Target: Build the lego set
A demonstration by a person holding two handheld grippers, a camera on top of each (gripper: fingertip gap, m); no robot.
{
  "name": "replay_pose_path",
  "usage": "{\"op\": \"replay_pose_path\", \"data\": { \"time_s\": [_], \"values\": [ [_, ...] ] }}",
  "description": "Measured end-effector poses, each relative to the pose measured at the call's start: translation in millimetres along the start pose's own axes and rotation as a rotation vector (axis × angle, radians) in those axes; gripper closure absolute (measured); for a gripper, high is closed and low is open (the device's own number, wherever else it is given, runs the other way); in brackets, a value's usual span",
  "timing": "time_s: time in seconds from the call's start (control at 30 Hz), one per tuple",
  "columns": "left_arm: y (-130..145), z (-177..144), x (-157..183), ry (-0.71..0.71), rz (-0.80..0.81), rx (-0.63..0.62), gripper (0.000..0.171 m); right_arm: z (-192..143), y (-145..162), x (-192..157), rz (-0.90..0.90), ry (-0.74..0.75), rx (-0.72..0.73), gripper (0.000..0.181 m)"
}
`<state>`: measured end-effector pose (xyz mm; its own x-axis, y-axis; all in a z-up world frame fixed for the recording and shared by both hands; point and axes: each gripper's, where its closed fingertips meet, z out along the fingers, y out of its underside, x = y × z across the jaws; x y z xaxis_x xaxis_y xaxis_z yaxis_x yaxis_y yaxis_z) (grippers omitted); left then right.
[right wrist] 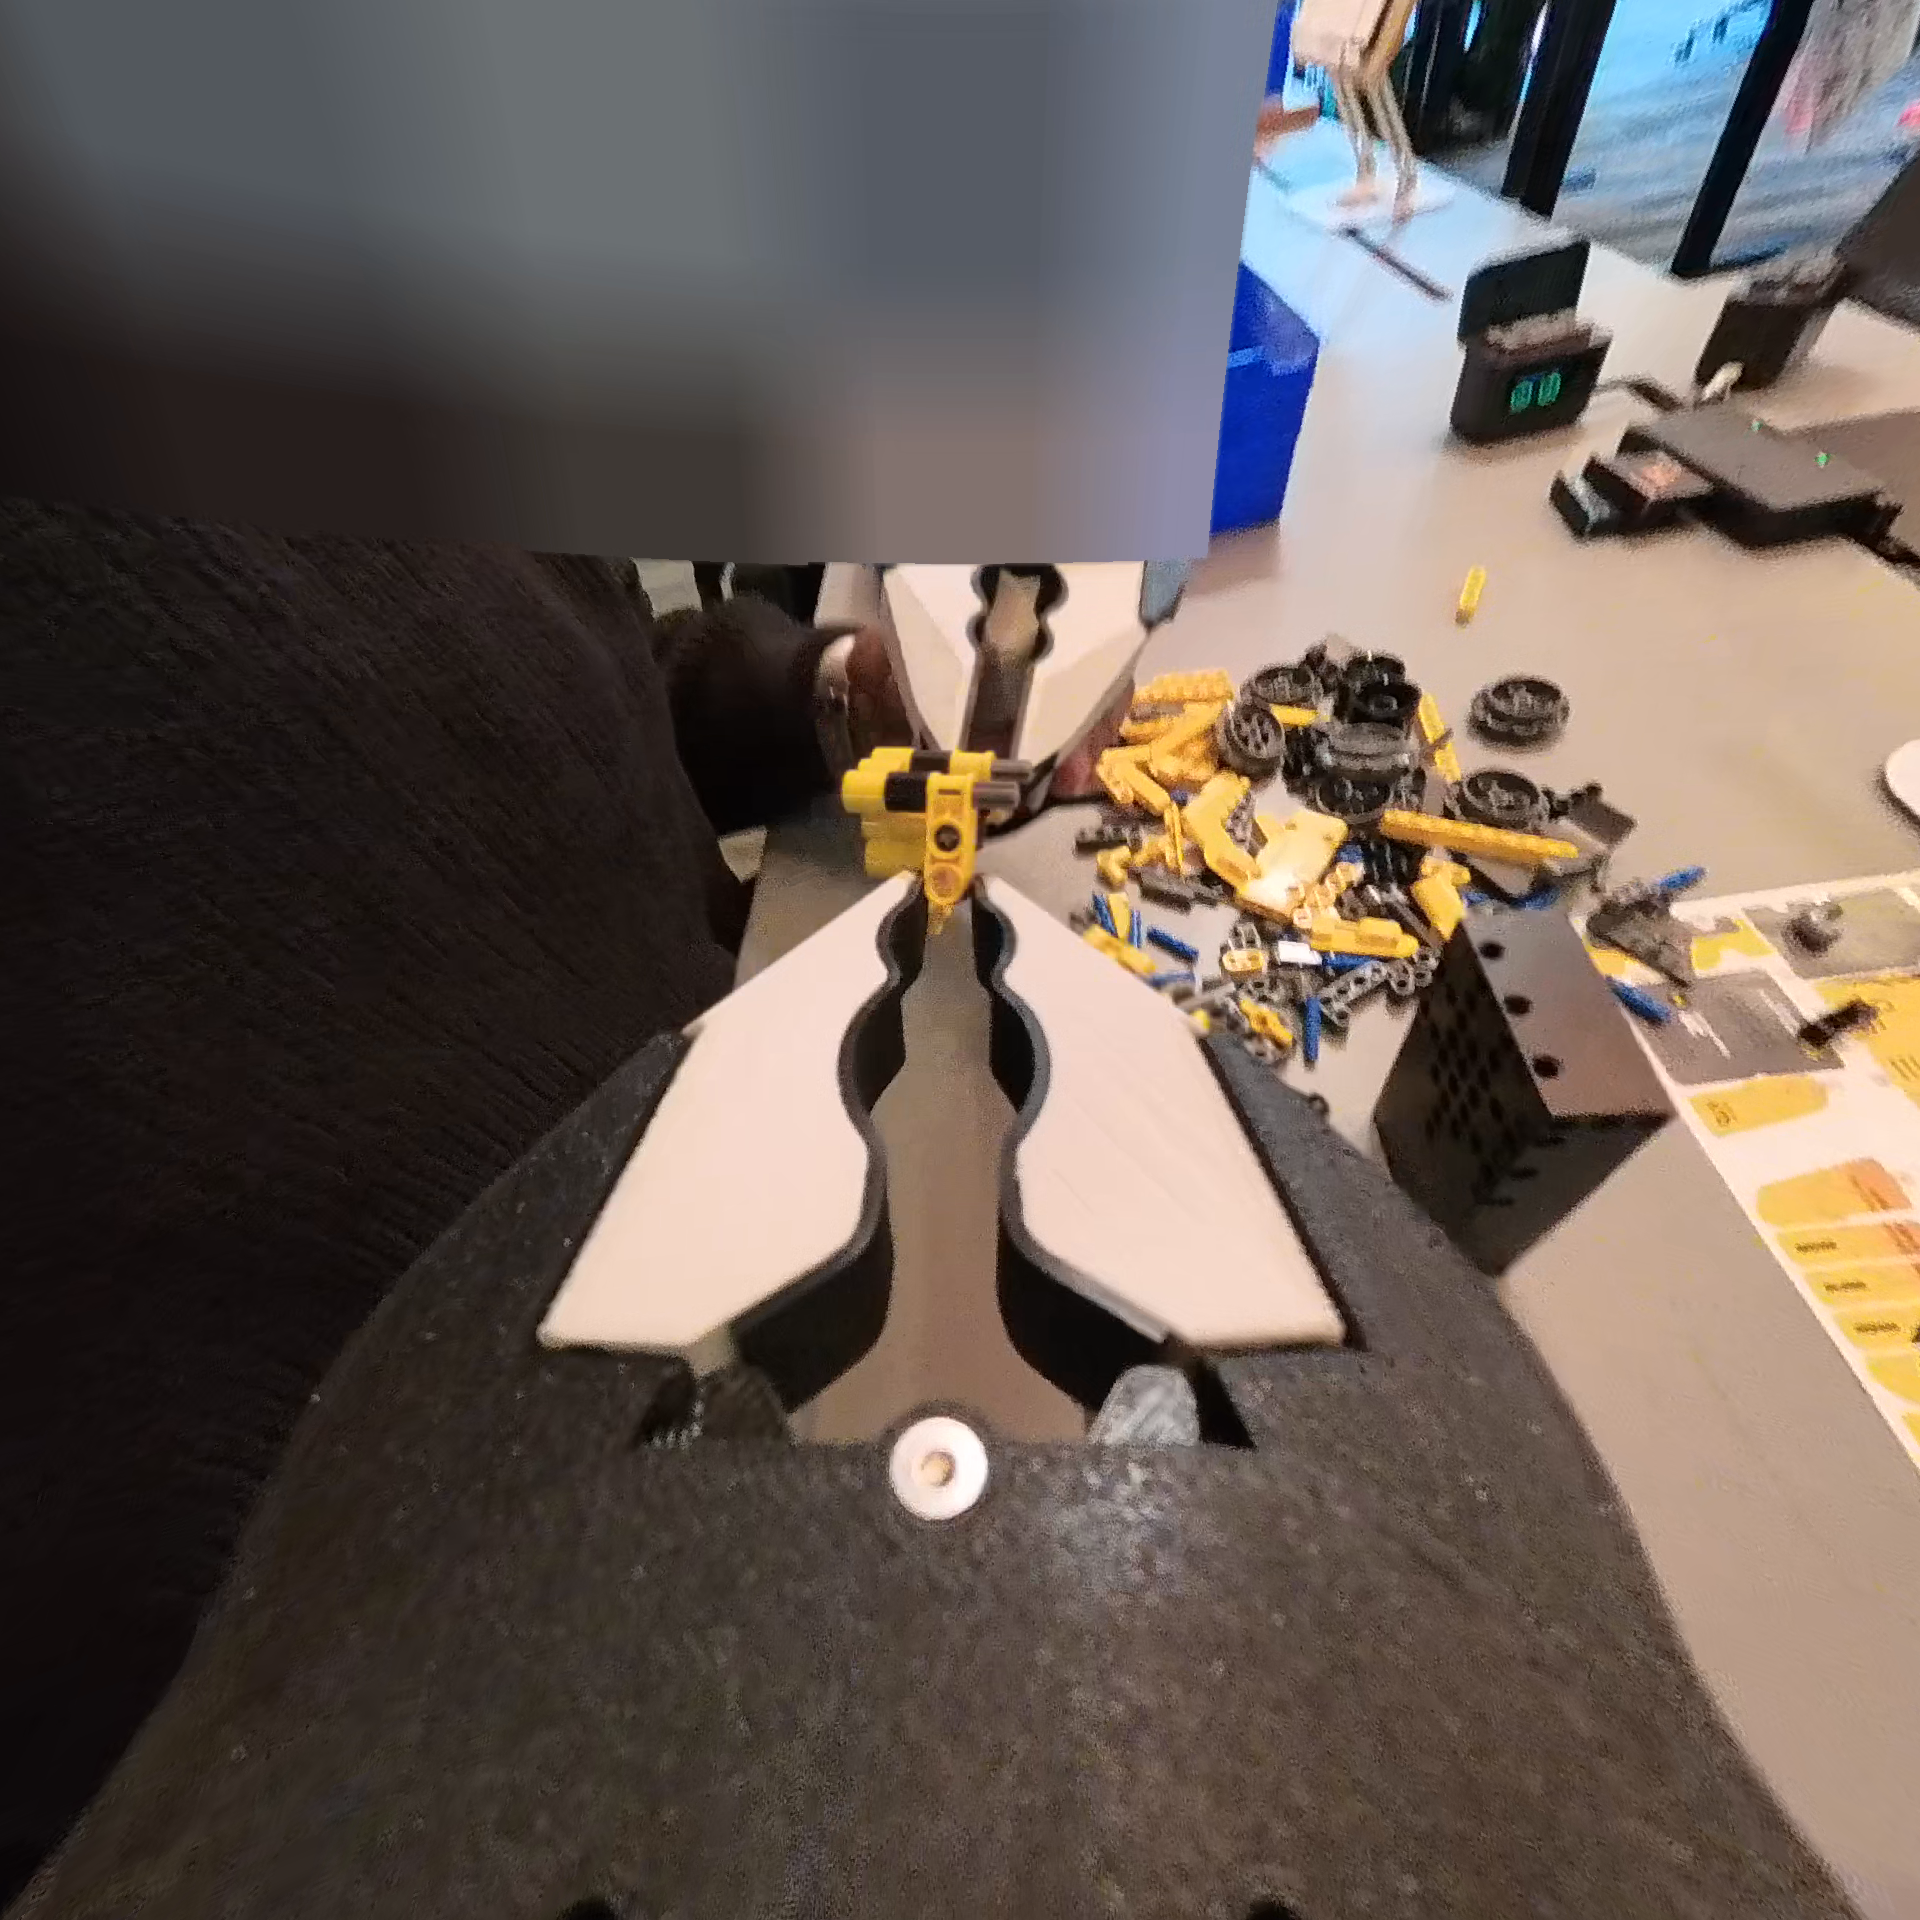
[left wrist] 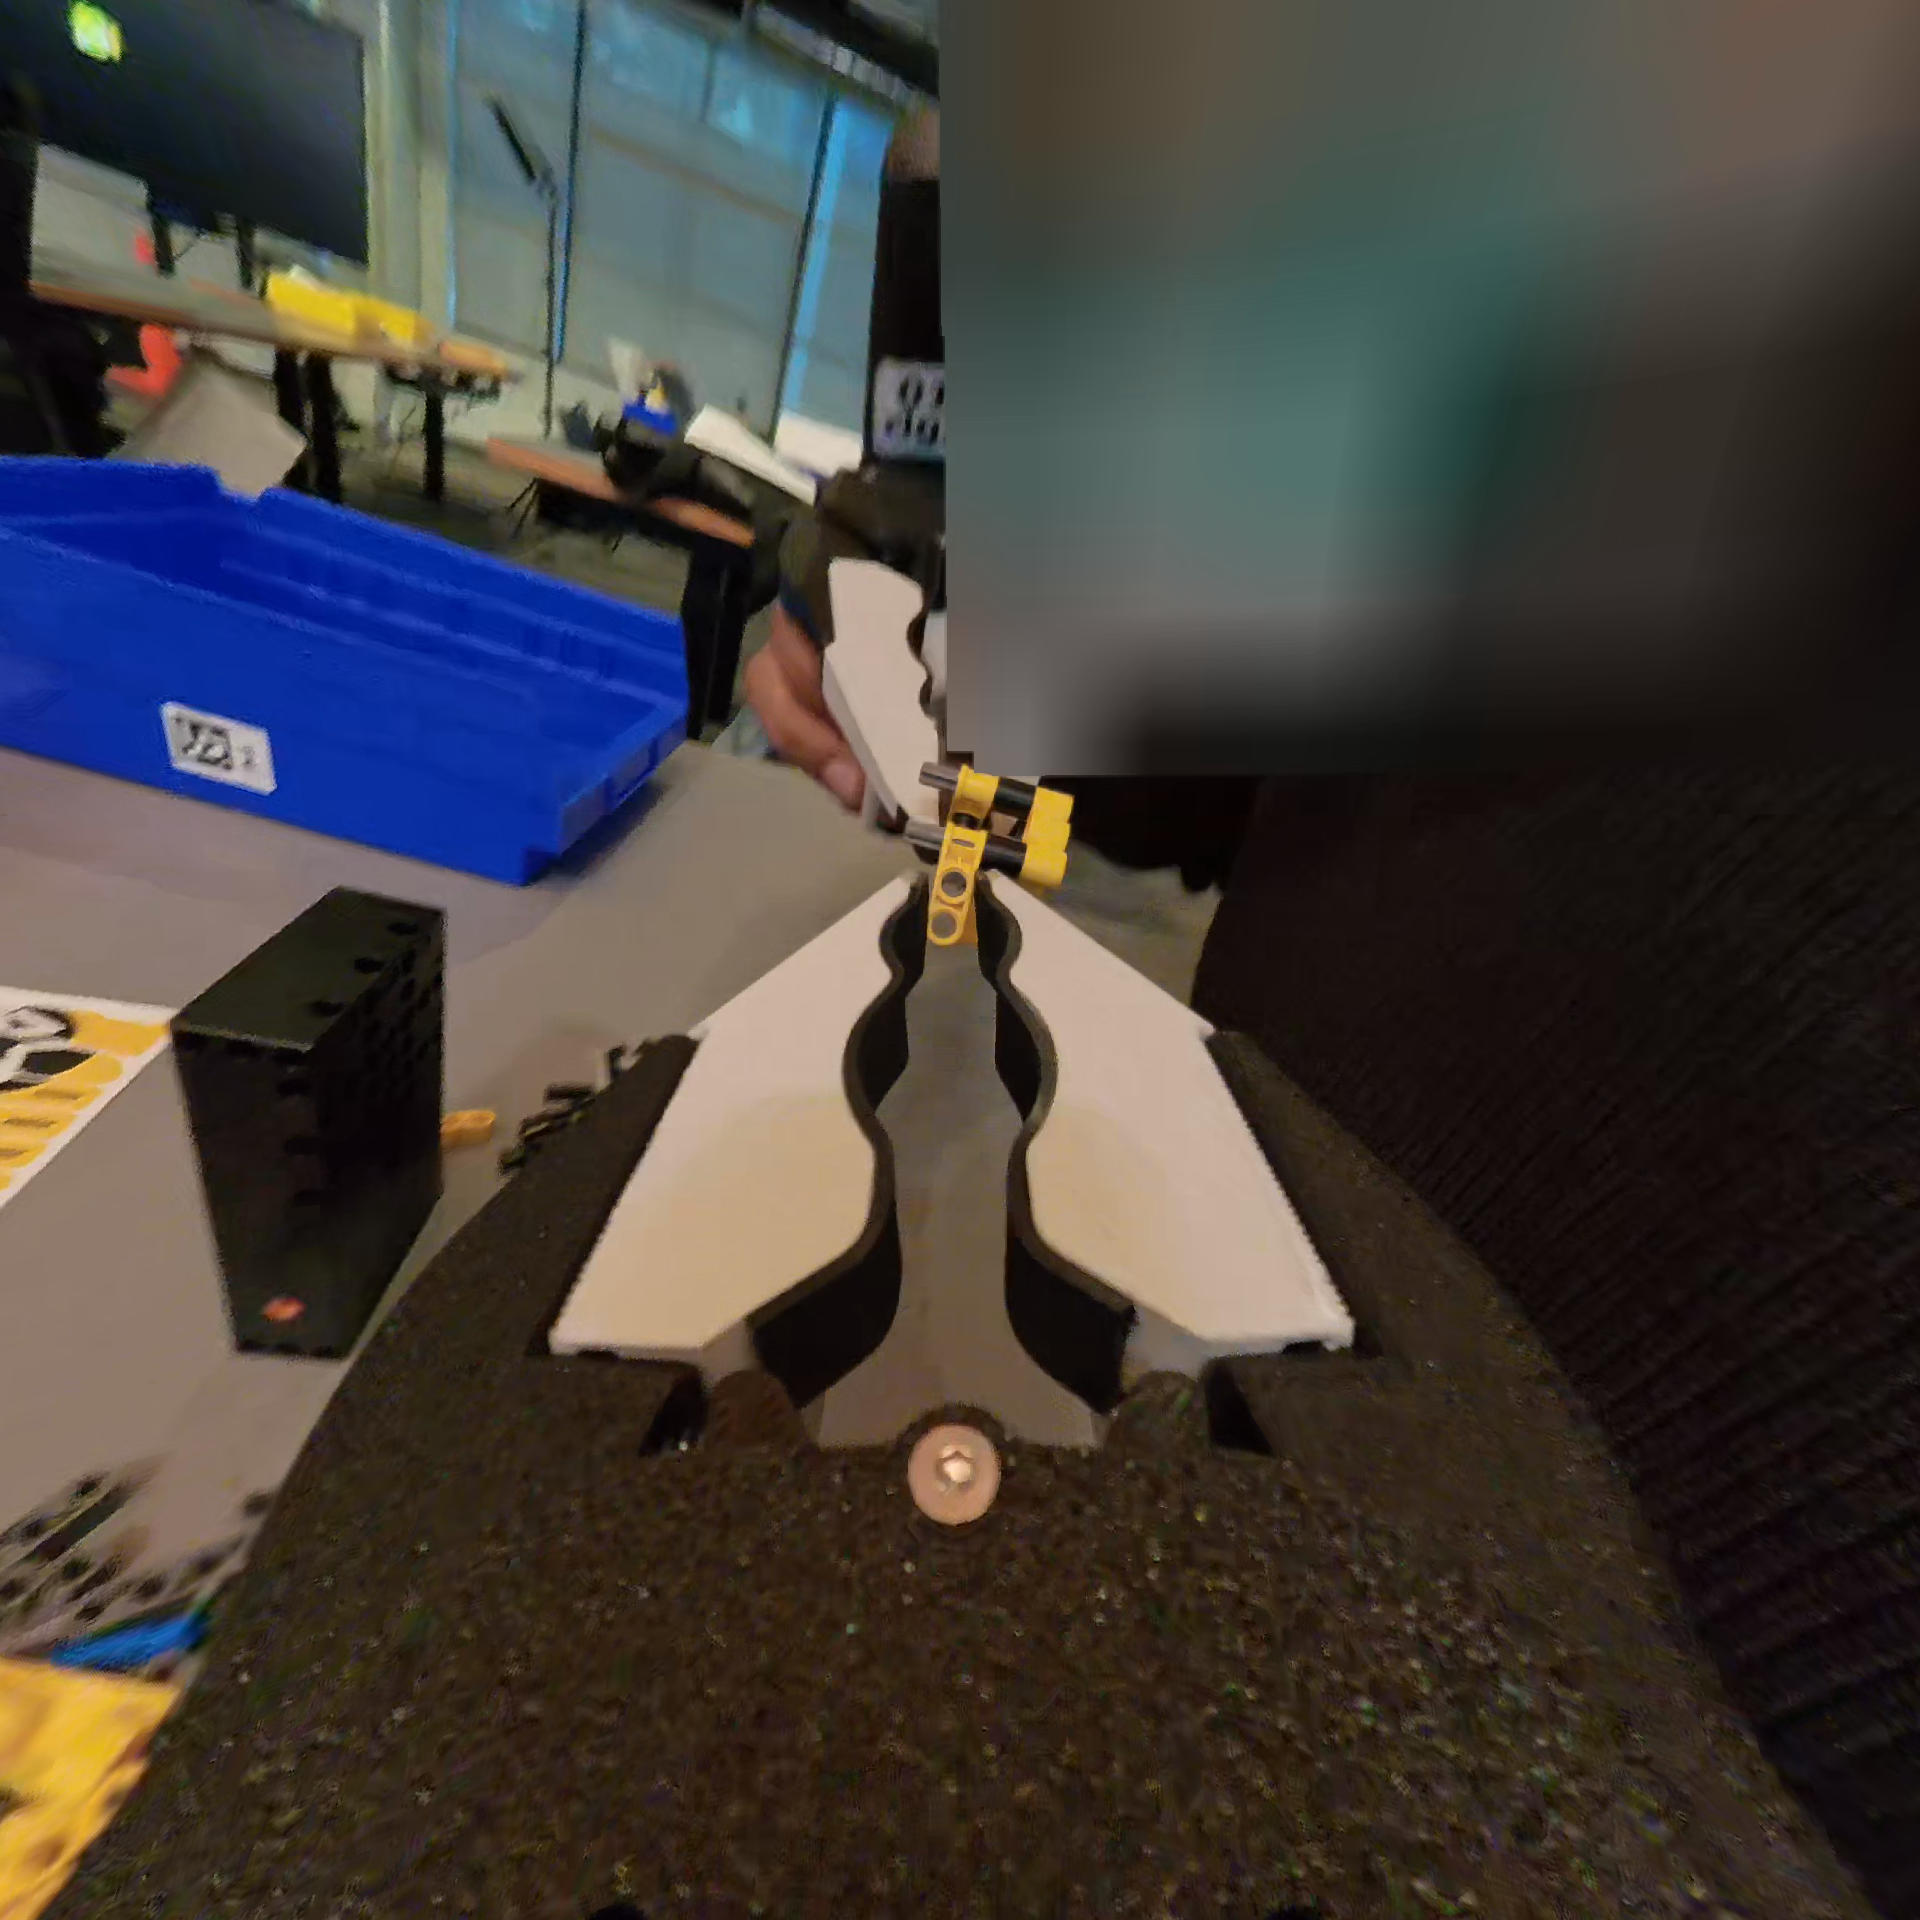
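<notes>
A small yellow brick assembly with black pins (left wrist: 1003,831) is held in the air between both grippers. My left gripper (left wrist: 951,914) is shut on a thin yellow holed beam (left wrist: 951,894) that hangs from the assembly. My right gripper (right wrist: 945,899) is shut on a yellow holed beam (right wrist: 948,847) of the same assembly (right wrist: 894,816). In the left wrist view, the right gripper's white finger (left wrist: 878,686) and a hand (left wrist: 800,707) show behind the assembly. In the right wrist view, the left gripper (right wrist: 1003,665) shows behind it.
A blue bin (left wrist: 343,665) stands at the back left. A black perforated block (left wrist: 312,1122) (right wrist: 1517,1081) stands on the grey table. A pile of yellow, black and blue pieces (right wrist: 1340,831) lies beyond it, beside printed sheets (right wrist: 1818,1091). A person's dark sweater (left wrist: 1558,1143) is close by. The grippers are tip to tip, or close to it. About 12 cm separates my left fingertips from the black perforated block (left wrist: 312,1122).
</notes>
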<state>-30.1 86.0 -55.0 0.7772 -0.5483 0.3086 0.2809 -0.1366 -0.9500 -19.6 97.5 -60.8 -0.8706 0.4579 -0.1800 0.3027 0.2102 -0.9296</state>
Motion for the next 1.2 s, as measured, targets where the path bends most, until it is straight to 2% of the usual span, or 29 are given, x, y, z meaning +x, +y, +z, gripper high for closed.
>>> {"op": "replay_pose_path", "data": {
  "time_s": [0.1, 0.27, 0.43, 0.8, 1.2],
  "values": [
    [11.0, 0.2, -12.0, -0.061, 0.042, -0.123, 0.164, -0.4, 12.3, 11.8, -0.016, 0.031, -0.123, 0.174],
    [16.5, 0.5, -32.0, -0.108, 0.071, -0.259, 0.164, -3.5, 31.3, 33.7, -0.054, 0.047, -0.327, 0.174],
    [19.3, -0.5, -57.8, -0.159, 0.11, -0.372, 0.165, -5.9, 36.3, 60.7, -0.105, 0.056, -0.44, 0.174],
    [-0.2, 1.5, -95.7, -0.224, 0.127, -0.509, 0.165, -9.5, 31.8, 105.9, -0.169, 0.042, -0.578, 0.174],
    [13.5, -2.0, -118.0, -0.225, 0.064, -0.489, 0.165, -12.5, 34.6, 127.2, -0.16, 0.026, -0.624, 0.174]
  ]
}}
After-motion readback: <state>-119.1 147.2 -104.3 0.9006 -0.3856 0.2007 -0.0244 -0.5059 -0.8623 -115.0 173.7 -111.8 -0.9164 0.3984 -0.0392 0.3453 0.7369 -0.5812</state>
